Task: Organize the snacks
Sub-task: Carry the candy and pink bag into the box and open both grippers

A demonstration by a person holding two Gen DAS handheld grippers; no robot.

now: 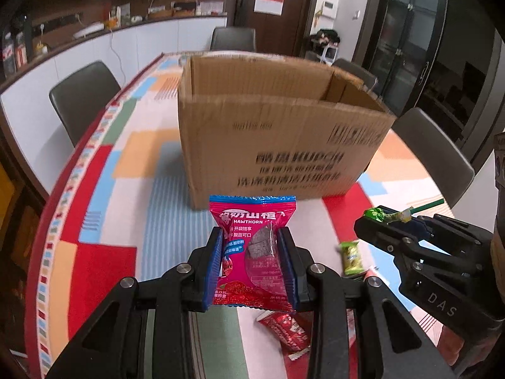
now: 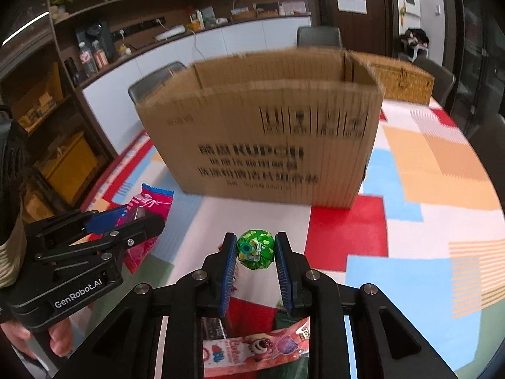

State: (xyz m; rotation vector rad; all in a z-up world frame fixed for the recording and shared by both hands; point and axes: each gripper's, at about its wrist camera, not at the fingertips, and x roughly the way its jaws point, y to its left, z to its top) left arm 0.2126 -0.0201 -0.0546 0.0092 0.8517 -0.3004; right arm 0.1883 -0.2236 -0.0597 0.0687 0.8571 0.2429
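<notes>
My left gripper [image 1: 251, 252] is shut on a pink hawthorn snack packet [image 1: 252, 221], held upright above the table in front of the open cardboard box [image 1: 271, 132]. My right gripper [image 2: 256, 252] is shut on a green-wrapped lollipop [image 2: 254, 249], its stick end pointing at the camera. In the left wrist view the right gripper [image 1: 388, 221] shows at the right with the lollipop [image 1: 383, 214] and its green stick. In the right wrist view the left gripper [image 2: 132, 221] shows at the left with the pink packet [image 2: 148, 202]. The box [image 2: 268, 132] stands just beyond both.
Loose snacks lie on the colourful tablecloth [image 1: 104, 189]: a small green candy [image 1: 350, 257], a red packet [image 1: 284, 331] and a pink strawberry-bear packet [image 2: 255, 347]. Grey chairs [image 1: 85, 98] ring the table. A wicker basket [image 2: 401, 79] stands behind the box. A hand [image 2: 53, 341] holds the left gripper.
</notes>
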